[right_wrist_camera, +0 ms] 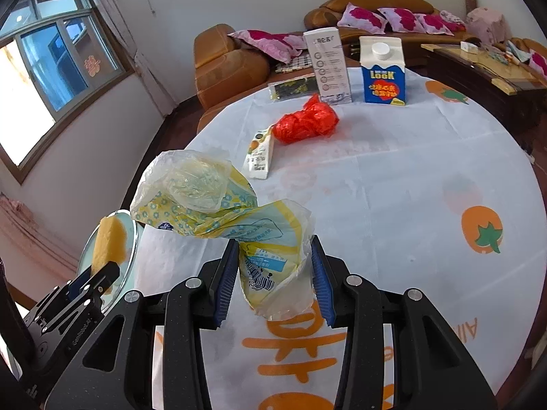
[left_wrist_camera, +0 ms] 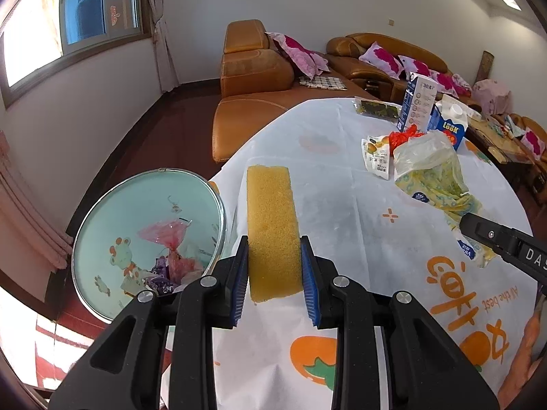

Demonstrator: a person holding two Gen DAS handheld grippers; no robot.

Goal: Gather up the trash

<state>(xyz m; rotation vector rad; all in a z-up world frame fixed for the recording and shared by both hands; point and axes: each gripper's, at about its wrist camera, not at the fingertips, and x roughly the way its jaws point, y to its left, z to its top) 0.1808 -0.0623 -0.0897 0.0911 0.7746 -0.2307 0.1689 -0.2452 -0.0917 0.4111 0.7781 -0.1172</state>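
Holding a sponge, the left tool is near the bin with wrappers inside; the right tool grips a bag.

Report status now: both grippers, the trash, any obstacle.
Left gripper shut on sponge. Right gripper shut on yellow wrapper. Bin beside table, nothing blocking.

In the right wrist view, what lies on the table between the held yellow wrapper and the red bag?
One small white sachet lies between the wrapper and the red bag; otherwise only bare tablecloth. The right wrist view shows it plainly.
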